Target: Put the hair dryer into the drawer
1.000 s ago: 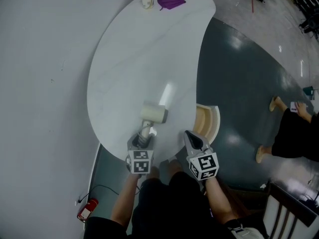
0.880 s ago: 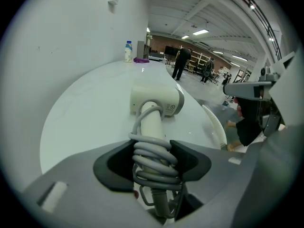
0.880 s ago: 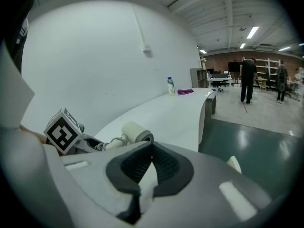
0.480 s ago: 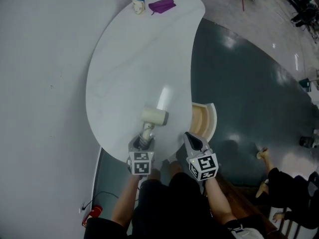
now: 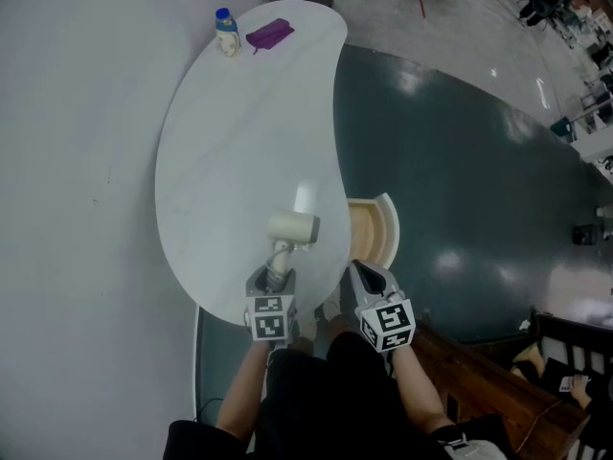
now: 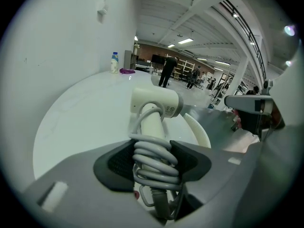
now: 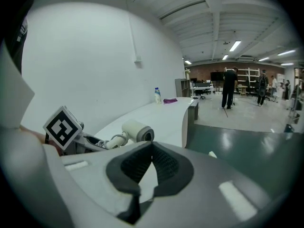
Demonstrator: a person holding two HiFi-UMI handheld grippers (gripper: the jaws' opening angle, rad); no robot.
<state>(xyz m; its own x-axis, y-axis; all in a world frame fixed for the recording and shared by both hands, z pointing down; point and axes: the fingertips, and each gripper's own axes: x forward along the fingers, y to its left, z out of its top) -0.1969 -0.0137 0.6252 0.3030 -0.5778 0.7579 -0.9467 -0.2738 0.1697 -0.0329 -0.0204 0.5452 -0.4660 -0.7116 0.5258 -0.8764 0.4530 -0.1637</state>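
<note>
The cream hair dryer (image 5: 292, 228) is over the near end of the white curved table (image 5: 230, 142), nozzle to the right. My left gripper (image 5: 273, 278) is shut on its handle, where the grey cord is coiled; in the left gripper view the hair dryer (image 6: 155, 106) rises from between the pads (image 6: 116, 163). The open drawer (image 5: 374, 230), curved with a wooden bottom, juts from the table's right edge next to the dryer. My right gripper (image 5: 366, 278) hangs just in front of the drawer, shut and empty; in the right gripper view the hair dryer (image 7: 137, 132) lies to its left.
A small bottle (image 5: 227, 33) and a purple cloth (image 5: 269, 34) lie at the table's far end. A white wall runs along the left. Dark green floor (image 5: 460, 180) spreads to the right, with a wooden chair (image 5: 565, 338) at the lower right and people far off.
My left gripper has lifted the hair dryer a little, and the right gripper has also risen slightly. The head view has swung, and the person at the right edge has left the view.
</note>
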